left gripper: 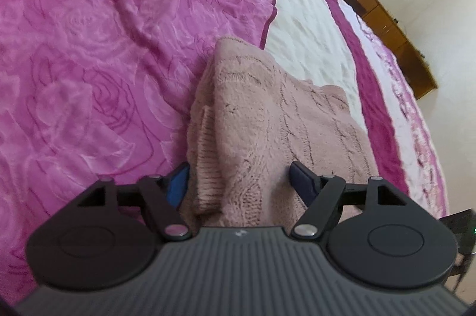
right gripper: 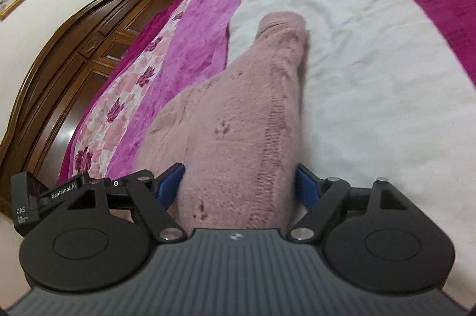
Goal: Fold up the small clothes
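The pink knitted garment (left gripper: 267, 119) lies on the bed, partly on the white sheet (left gripper: 309, 48) and with one edge against the pink rose-pattern blanket (left gripper: 89, 48). It already looks folded at least one time: in the left wrist view a thick doubled edge with ribbed knit shows at the near side, and an upper layer lies over a lower one. In the right wrist view the same garment (right gripper: 238, 122) runs away from the camera as a long, narrow shape, and its far end is rounded like a fold or a rolled part.

The left gripper (left gripper: 239, 182) has its fingers (left gripper: 178, 185) apart, and the near folded edge of the garment sits between them. The left pad is very close to the knit, but I cannot see it pressing, so I judge there is no grip. The right gripper (right gripper: 238, 188) also has its fingers (right gripper: 169, 182) spread wide, with the near end of the garment between them; the pads stand just beside the cloth on both sides and do not clamp it.

My judgement is that the folding is in its middle part. The garment is already brought to a narrower, layered shape, but it is still long, and its layers do not lie tidy. Probably one more fold along the length is left, then some smoothing. No other clothes are visible on the bed near the garment, so I cannot tell how many pieces are left.
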